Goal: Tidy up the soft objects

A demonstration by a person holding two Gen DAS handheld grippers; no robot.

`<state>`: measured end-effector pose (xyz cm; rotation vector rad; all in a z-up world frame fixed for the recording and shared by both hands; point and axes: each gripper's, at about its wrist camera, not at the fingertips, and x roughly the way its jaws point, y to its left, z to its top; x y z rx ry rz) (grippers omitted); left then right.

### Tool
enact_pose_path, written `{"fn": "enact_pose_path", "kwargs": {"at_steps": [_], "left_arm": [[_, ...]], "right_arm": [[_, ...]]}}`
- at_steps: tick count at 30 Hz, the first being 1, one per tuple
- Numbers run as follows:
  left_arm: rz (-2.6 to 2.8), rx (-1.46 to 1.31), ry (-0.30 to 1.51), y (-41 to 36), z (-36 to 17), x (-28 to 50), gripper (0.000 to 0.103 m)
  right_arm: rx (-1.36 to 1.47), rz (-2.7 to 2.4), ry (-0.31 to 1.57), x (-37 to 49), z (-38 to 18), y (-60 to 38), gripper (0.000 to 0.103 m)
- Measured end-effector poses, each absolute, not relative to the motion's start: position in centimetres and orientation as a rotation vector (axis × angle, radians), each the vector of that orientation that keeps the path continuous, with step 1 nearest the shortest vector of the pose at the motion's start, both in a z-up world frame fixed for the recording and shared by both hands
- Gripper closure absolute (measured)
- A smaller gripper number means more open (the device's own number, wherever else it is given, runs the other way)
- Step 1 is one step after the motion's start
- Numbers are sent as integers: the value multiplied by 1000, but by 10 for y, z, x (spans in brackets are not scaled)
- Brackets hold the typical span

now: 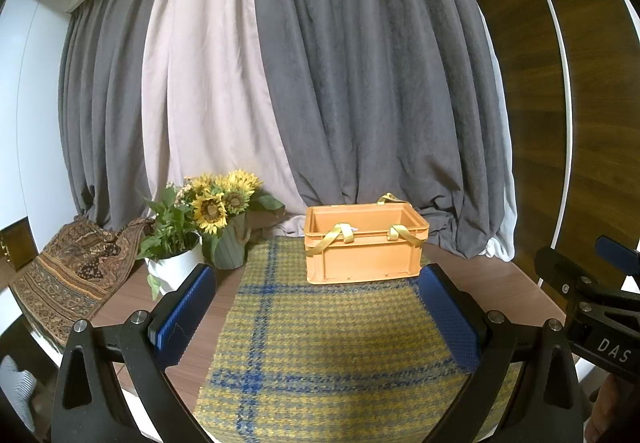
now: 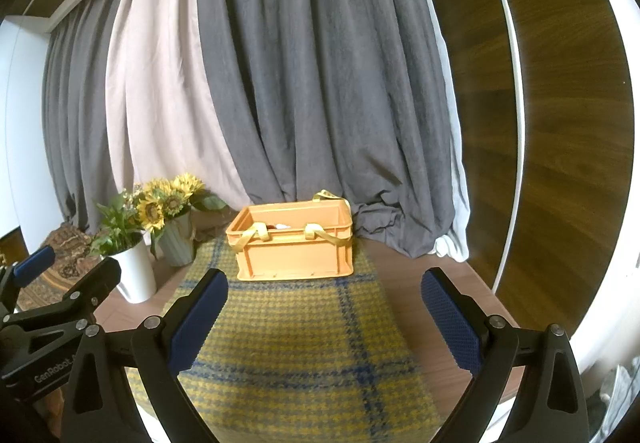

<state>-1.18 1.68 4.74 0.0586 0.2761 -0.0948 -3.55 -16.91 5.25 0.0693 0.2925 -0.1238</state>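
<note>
An orange plastic crate (image 1: 362, 251) stands at the far end of a yellow and blue checked cloth (image 1: 320, 343); it also shows in the right wrist view (image 2: 294, 243). Yellow fabric straps (image 1: 340, 233) hang over its front rim, and something pale lies inside (image 2: 282, 226), mostly hidden. My left gripper (image 1: 320, 307) is open and empty above the cloth, short of the crate. My right gripper (image 2: 324, 307) is open and empty too, also short of the crate. The right gripper shows at the right edge of the left wrist view (image 1: 592, 295).
A white pot with green leaves (image 1: 176, 263) and a grey vase of sunflowers (image 1: 228, 243) stand left of the crate. A brown patterned cloth (image 1: 76, 275) drapes over the table's left edge. Grey and pale curtains (image 1: 320, 83) hang behind. A wood wall (image 2: 560, 123) is on the right.
</note>
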Motion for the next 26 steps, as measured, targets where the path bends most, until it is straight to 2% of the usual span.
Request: {"fn": "enact_pose_path", "kwargs": {"at_steps": [26], "left_arm": [[-103,64,279,11,49,-11,0]], "right_arm": [[78,-134,292,-34,52,-178,4]]}}
